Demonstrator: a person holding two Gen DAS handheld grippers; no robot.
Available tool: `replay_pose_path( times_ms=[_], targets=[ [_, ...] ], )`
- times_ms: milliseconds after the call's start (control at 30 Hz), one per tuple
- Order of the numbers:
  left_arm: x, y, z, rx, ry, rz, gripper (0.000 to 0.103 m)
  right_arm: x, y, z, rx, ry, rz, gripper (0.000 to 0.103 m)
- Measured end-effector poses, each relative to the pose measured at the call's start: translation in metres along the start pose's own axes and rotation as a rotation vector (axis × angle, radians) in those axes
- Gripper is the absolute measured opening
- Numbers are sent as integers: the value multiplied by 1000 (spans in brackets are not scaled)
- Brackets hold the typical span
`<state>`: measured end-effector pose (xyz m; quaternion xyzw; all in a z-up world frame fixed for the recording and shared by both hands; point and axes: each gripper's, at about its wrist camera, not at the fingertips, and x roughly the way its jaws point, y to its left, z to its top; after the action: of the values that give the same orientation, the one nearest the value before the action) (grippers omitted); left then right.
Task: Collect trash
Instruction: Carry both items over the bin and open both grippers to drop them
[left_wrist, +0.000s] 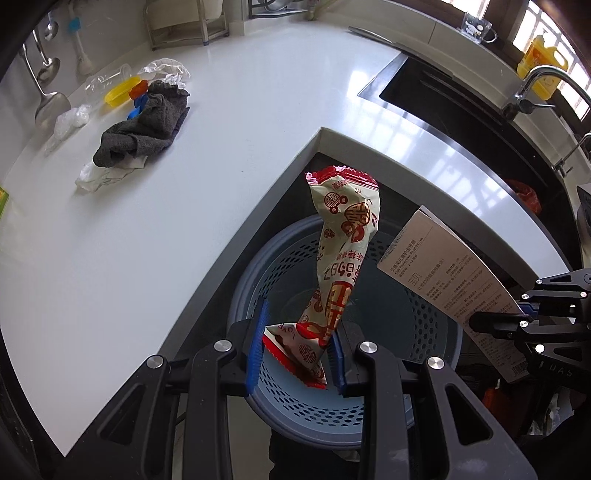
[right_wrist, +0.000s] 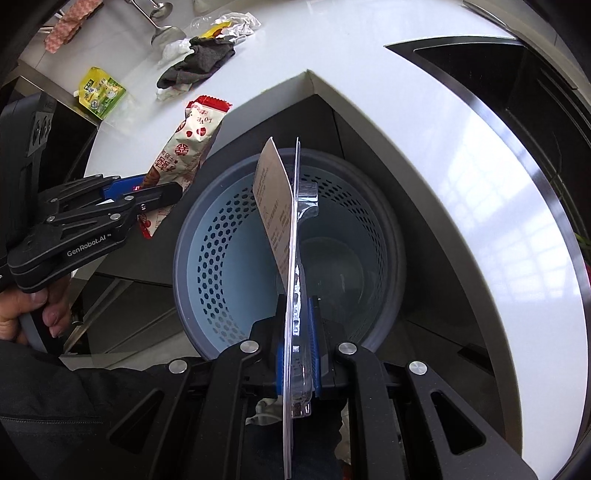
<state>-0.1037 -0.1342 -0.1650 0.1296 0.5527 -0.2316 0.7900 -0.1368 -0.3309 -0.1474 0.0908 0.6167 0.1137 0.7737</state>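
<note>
A red-and-cream snack wrapper (left_wrist: 341, 258) hangs over the blue perforated bin (left_wrist: 436, 325), with my left gripper (left_wrist: 297, 350) shut on its lower end. The same wrapper (right_wrist: 184, 155) shows left of the bin (right_wrist: 229, 251) in the right wrist view, held by the left gripper (right_wrist: 147, 195). My right gripper (right_wrist: 298, 350) is shut on a flat toothbrush blister pack (right_wrist: 291, 258), held edge-on above the bin's mouth. In the left wrist view the pack's printed card (left_wrist: 450, 284) stands at the right, in the right gripper (left_wrist: 495, 323).
The bin stands on the floor in the inner corner of an L-shaped white counter (left_wrist: 184, 221). On the counter lie a grey cloth (left_wrist: 144, 125), crumpled plastic (left_wrist: 166, 68), a yellow lid (left_wrist: 118, 92) and a green pouch (right_wrist: 101, 92). A black sink (left_wrist: 461, 110) lies to the right. A hand (right_wrist: 26, 317) holds the left gripper.
</note>
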Motion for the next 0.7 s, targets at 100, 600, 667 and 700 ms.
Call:
replay_pose_path(
  times_ms=[100, 600, 667, 700],
  targets=[
    [12, -2, -5, 14, 28, -2, 29, 12, 5, 0, -12, 27, -10, 10],
    [61, -4, -20, 42, 140, -23, 29, 75, 16, 13, -64, 160, -98, 10],
    [67, -2, -21, 38, 153, -23, 29, 80, 16, 16, -72, 171, -109, 10],
    [68, -3, -22, 37, 159, -24, 29, 82, 17, 18, -77, 177, -114, 10]
  ],
)
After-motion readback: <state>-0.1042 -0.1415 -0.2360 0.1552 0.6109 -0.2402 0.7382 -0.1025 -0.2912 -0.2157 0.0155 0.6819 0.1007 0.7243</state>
